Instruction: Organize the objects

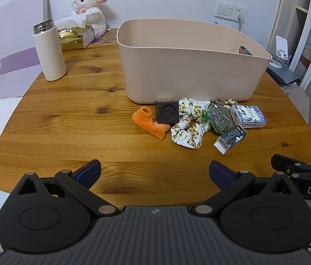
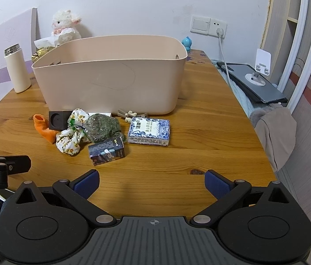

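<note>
A beige plastic bin [image 1: 188, 72] [image 2: 111, 84] stands on the wooden table. In front of it lie an orange sock [image 1: 149, 122] [image 2: 42, 127], a dark square block [image 1: 166, 112] [image 2: 57, 120], a floral scrunchie [image 1: 188, 130] [image 2: 71, 139], a clear bag of green leaves [image 1: 220, 119] [image 2: 102, 125], a dark small box [image 1: 231, 139] [image 2: 106, 151], a blue-and-white box [image 1: 249, 116] [image 2: 148, 131] and small clips [image 1: 223, 102] [image 2: 129, 113]. My left gripper [image 1: 154, 172] and right gripper [image 2: 152, 183] hover open over the near table edge, nothing between their fingers.
A white thermos [image 1: 49, 53] [image 2: 17, 70], a tissue box [image 1: 76, 37] and a plush lamb [image 1: 91, 8] [image 2: 66, 25] stand at the back left. A tablet with phone stand [image 2: 257, 77], a charger cable [image 2: 223, 59] and grey cloth [image 2: 274, 132] lie beyond the table's right edge.
</note>
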A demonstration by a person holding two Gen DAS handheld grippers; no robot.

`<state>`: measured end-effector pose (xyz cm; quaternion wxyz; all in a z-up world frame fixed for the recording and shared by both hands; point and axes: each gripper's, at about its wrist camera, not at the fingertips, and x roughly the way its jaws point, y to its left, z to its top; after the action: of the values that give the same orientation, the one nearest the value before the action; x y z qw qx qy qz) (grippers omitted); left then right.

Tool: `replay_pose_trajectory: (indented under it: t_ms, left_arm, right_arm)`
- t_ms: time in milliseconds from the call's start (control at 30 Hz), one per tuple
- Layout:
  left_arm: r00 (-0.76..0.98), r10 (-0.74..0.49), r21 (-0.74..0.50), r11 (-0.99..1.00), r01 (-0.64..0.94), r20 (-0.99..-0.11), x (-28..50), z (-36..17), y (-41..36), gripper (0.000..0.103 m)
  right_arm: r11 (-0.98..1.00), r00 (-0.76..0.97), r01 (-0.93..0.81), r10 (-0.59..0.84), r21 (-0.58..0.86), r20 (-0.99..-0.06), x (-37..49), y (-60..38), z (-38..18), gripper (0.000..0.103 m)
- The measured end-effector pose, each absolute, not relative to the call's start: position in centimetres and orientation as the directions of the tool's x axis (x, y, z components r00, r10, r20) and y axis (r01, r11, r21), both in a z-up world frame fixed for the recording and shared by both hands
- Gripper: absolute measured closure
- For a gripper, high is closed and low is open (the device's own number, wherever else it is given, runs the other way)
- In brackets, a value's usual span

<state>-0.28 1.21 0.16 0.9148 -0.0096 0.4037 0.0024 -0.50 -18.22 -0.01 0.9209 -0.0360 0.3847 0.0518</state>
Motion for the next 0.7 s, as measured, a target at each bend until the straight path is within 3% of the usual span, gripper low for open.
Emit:
replay_pose_trajectory:
  t_ms: [700]
  left_arm:
    - [0.672, 0.000, -0.009, 1.000, -0.010, -0.740, 0.05, -0.11, 1.59, 0.000]
  right_arm:
    - [0.992, 0.700, -0.126, 0.075, -0.020, -0.711, -0.22, -18.08, -0.04, 0.000]
